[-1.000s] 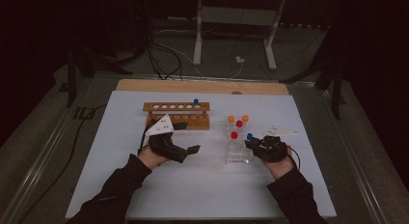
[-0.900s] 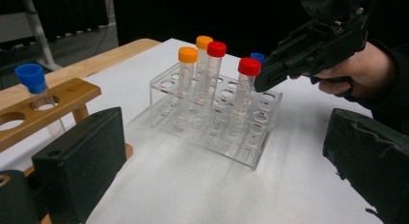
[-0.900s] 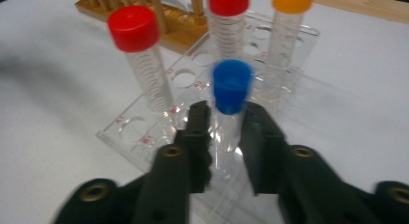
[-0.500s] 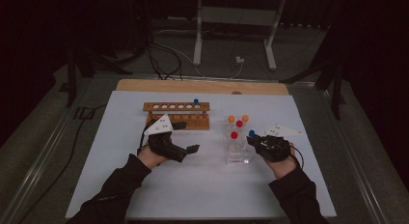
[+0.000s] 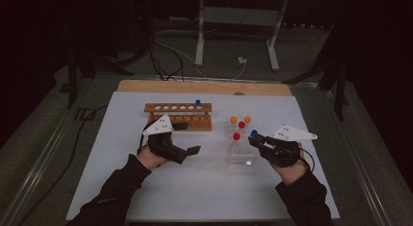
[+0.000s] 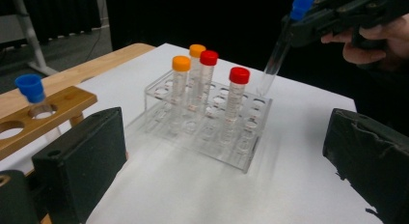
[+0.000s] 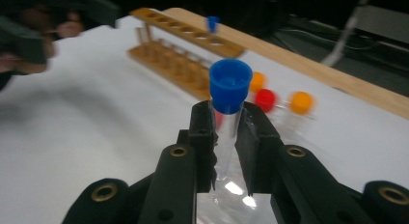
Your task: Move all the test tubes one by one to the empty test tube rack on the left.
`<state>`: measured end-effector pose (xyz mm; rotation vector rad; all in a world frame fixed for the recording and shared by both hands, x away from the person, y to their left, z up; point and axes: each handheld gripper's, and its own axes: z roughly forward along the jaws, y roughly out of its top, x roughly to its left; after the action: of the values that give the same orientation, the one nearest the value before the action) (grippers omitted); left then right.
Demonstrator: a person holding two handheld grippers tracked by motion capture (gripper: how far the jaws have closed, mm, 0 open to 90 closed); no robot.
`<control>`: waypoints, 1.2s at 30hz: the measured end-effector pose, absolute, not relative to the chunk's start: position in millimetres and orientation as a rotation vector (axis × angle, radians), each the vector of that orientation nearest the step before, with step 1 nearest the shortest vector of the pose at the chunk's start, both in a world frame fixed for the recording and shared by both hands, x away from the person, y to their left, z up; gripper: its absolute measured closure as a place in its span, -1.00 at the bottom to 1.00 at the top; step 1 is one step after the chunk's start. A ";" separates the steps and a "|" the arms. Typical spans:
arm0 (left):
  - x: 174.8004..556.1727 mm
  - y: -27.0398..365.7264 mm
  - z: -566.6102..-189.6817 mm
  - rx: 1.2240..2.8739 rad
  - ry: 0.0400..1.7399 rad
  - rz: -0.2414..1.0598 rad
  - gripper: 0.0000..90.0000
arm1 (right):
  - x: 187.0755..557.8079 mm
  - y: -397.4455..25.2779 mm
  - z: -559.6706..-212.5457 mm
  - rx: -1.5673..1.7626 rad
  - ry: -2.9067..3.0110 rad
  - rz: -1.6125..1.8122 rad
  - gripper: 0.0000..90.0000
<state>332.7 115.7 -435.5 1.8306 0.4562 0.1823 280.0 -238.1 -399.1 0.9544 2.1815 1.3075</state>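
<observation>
My right gripper (image 5: 255, 140) (image 7: 229, 122) is shut on a clear tube with a blue cap (image 5: 253, 134) (image 6: 277, 55) (image 7: 230, 84). It holds the tube tilted over the right end of a clear plastic rack (image 5: 239, 160) (image 6: 251, 156). In that rack stand two orange-capped tubes (image 5: 234, 120) (image 6: 181, 84) and two red-capped tubes (image 5: 236, 136) (image 6: 238, 96). My left gripper (image 5: 189, 137) (image 6: 224, 137) hangs open and holds nothing, left of the clear rack and just in front of a wooden rack (image 5: 178, 109) (image 6: 53, 105) (image 7: 178, 55). One blue-capped tube (image 5: 198, 103) (image 6: 30, 89) (image 7: 212, 23) stands in the wooden rack.
A white mat (image 5: 204, 197) covers the table, with a wooden strip (image 5: 204, 86) along its far edge. Cables and a metal stand (image 5: 238, 21) lie on the floor beyond. A metal rail (image 5: 44, 153) runs along the table's left side.
My right gripper has risen a little and tilted with the blue-capped tube in it. The left gripper has stayed where it was, open.
</observation>
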 end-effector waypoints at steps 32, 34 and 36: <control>311.6 88.1 -431.2 1.857 0.340 0.047 -0.49 | 271.0 -156.8 -439.3 0.730 2.481 1.329 0.70; 311.4 86.8 -432.3 1.864 0.336 0.048 -0.38 | 270.9 -155.8 -439.3 0.733 2.481 1.330 0.70; 311.3 85.7 -433.4 1.869 0.335 0.045 -0.25 | 270.8 -155.0 -439.2 0.731 2.485 1.330 0.70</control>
<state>311.3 85.7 -433.4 1.8688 0.3355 0.0454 270.8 -155.0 -439.2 0.7306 2.4852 1.3296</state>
